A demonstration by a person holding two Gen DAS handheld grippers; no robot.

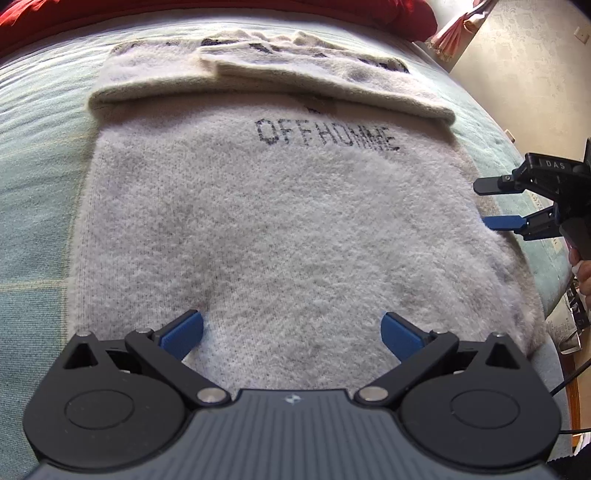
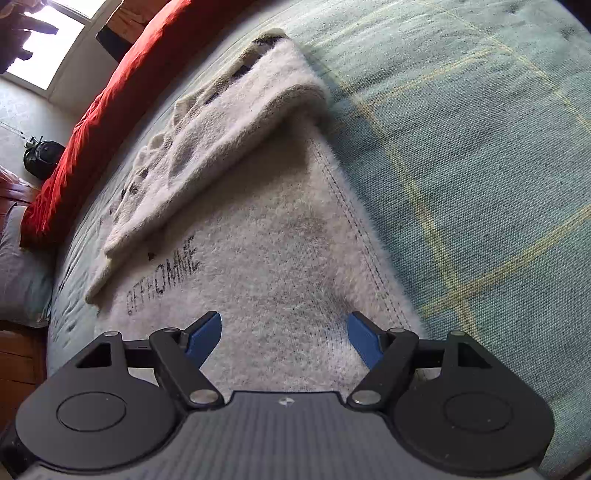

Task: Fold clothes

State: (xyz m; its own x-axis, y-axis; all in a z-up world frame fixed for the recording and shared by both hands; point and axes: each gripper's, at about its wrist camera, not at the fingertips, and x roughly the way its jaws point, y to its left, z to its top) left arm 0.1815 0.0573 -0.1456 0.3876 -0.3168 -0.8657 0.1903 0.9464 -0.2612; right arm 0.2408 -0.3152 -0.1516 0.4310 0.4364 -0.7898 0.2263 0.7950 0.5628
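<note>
Left gripper: jaws spread wide, nothing between the blue pads, poised over the near hem of the sweater. Right gripper: jaws likewise wide apart, empty, over the sweater's side edge; also seen in the left wrist view at the sweater's right edge, one black finger above, one blue pad below, parted, with the lower pad just beside the knit. Whether that pad touches the fabric: cannot tell.

Sweater: pale, fuzzy knit, spread flat on the bed cover, back side up by the look of the stitched seam along one edge. Dark lettering reading "OFF HOMME" printed across the sweater, just short of its far fold. Sleeves folded in across the far part of the sweater, lying one over the other, with dark pattern marks along the far edge.

Around the sweater: teal woven bed cover with thin yellow check lines, running out on every side. Beyond the sweater's far edge, a red quilt bunched along the bed. Past the red quilt in the right wrist view, a bright window and a dark round object, too small to identify. To the right of the sweater in the left wrist view, pale wall.
</note>
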